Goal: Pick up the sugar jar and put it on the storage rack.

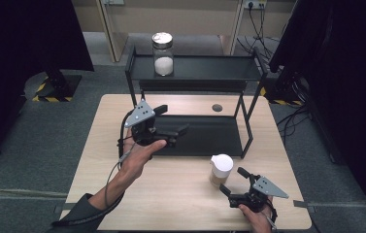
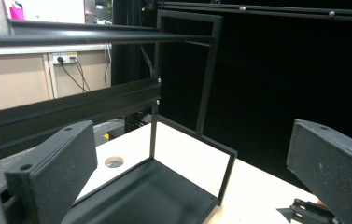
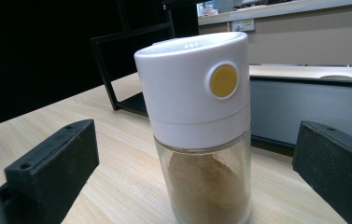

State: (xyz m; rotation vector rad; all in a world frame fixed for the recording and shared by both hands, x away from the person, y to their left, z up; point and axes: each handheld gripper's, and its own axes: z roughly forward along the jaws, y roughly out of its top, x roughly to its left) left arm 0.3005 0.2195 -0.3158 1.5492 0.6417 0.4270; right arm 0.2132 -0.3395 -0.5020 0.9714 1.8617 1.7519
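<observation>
An upright spice shaker (image 3: pixel 197 126) is framed just ahead between the wide-open right gripper (image 1: pixel 234 182); the left gripper (image 1: pixel 171 121), also wide and empty, is held farther off.

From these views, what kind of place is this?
Probably a lab data-collection setup, not a kitchen: black curtains flank the wooden table, a two-tier black rack stands on it, and cables run to wall sockets.

My left gripper (image 1: pixel 171 119) and right gripper (image 1: pixel 233 180) were black, each topped by a screwed grey three-cornered plate; I wore a dark sleeve (image 1: pixel 81 211).
</observation>
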